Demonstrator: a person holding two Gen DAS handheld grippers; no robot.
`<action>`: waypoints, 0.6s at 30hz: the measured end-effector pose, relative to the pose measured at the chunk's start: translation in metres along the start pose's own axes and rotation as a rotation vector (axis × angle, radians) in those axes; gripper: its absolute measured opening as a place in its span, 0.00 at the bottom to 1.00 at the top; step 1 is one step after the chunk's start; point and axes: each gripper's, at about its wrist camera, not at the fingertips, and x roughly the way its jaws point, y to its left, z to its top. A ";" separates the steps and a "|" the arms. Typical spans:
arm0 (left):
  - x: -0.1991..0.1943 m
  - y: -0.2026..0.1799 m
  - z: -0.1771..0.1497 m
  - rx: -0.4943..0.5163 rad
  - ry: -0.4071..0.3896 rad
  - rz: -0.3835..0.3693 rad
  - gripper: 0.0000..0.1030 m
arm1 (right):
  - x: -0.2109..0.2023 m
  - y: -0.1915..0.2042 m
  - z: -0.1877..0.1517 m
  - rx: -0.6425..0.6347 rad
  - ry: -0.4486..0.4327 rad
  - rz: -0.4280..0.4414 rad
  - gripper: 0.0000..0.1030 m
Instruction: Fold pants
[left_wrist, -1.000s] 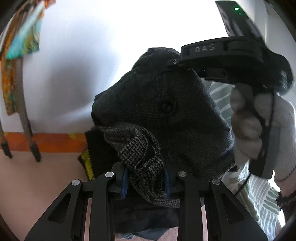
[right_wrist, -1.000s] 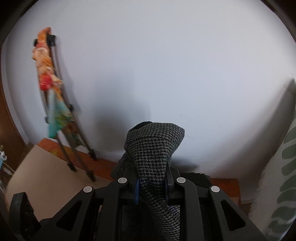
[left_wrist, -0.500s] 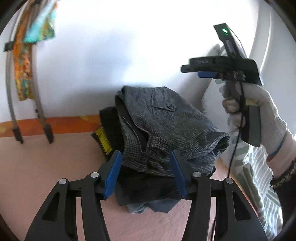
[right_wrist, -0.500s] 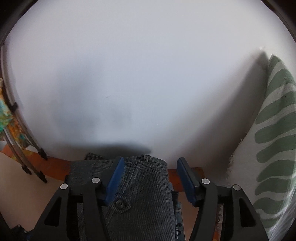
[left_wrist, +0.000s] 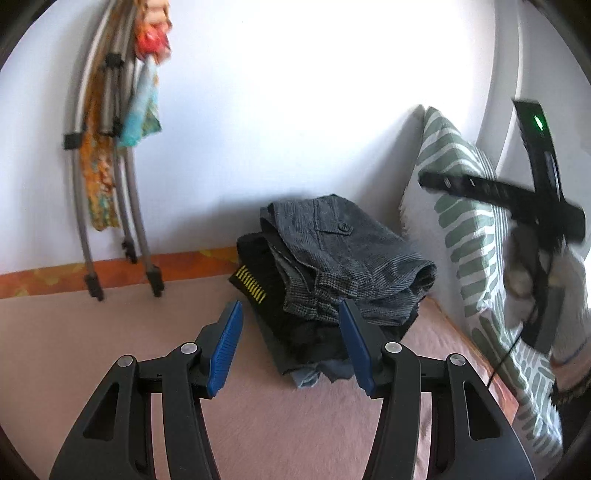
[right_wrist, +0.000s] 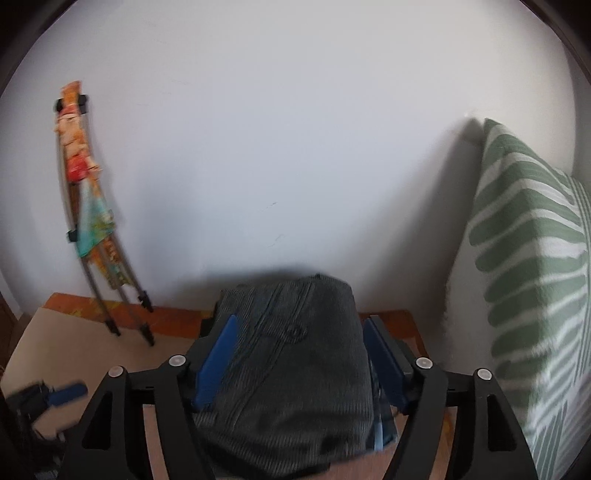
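Your folded gray pants (left_wrist: 343, 254) sit on top of a small pile of dark clothes (left_wrist: 295, 325) at the far side of the pink bed cover (left_wrist: 258, 406), close to the wall and just left of the green striped pillow (left_wrist: 476, 236). Both claws are spread wide and hold nothing — the left gripper (left_wrist: 291, 343) hangs short of the pile, the right gripper (right_wrist: 299, 362) above the pants with a blue finger at either side. By the look of it the folding is done and you are at the let-go stage. Next, lift both hands clear without snagging the top fold. No container is in view — the pile simply rests on the cover.
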 end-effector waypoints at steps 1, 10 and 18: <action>-0.008 -0.001 0.000 0.005 -0.002 -0.001 0.52 | -0.010 0.003 -0.005 0.004 -0.002 -0.007 0.76; -0.058 -0.010 -0.011 0.030 -0.028 -0.007 0.56 | -0.077 0.027 -0.054 0.004 0.013 -0.044 0.81; -0.099 -0.016 -0.022 0.054 -0.029 -0.014 0.56 | -0.134 0.051 -0.098 0.013 -0.002 -0.061 0.85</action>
